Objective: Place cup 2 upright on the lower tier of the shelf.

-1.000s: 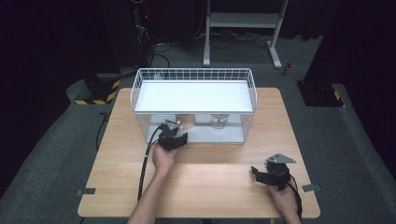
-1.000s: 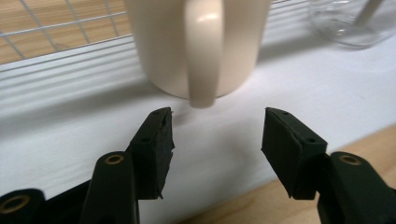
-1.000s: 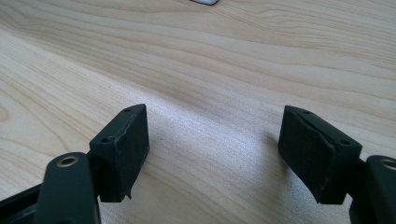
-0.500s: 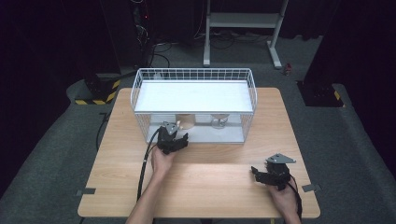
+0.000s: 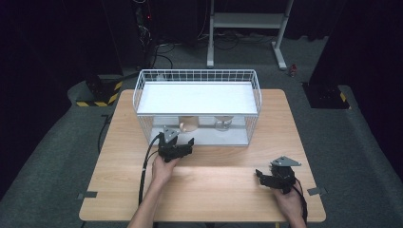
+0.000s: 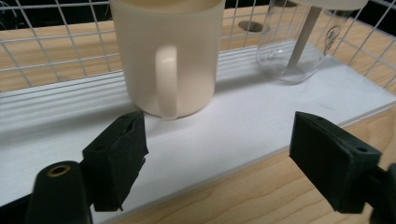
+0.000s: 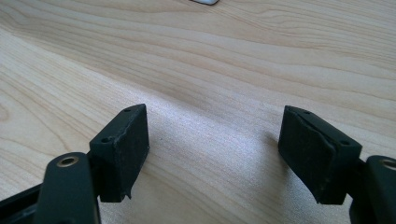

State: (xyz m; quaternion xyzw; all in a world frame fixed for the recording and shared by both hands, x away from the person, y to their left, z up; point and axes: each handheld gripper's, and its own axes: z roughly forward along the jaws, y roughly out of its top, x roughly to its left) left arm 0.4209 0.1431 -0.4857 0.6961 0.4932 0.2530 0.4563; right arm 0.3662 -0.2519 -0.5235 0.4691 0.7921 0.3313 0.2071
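A cream mug (image 6: 166, 51) stands on the lower white shelf (image 6: 243, 121) of a white wire rack (image 5: 197, 78), its handle facing my left gripper (image 6: 219, 149). That gripper is open, its jaws wide apart just short of the mug, nothing between them. In the high view the left gripper (image 5: 178, 140) sits at the rack's front opening, close to the mug (image 5: 188, 123). A clear stemmed glass (image 6: 299, 42) stands upside down to the mug's right, also seen as the glass (image 5: 222, 124). My right gripper (image 5: 261, 175) rests open on the table near the front right; its jaws (image 7: 215, 154) frame bare wood.
The wire rack has a white top shelf (image 5: 197, 97) that hides most of the lower shelf from above. The wooden table (image 5: 214, 190) spreads bare between the two hands. A black cable (image 5: 145, 166) trails from the left gripper toward the table's front.
The left gripper has edged slightly forward toward the rack opening. The right gripper has stayed put.
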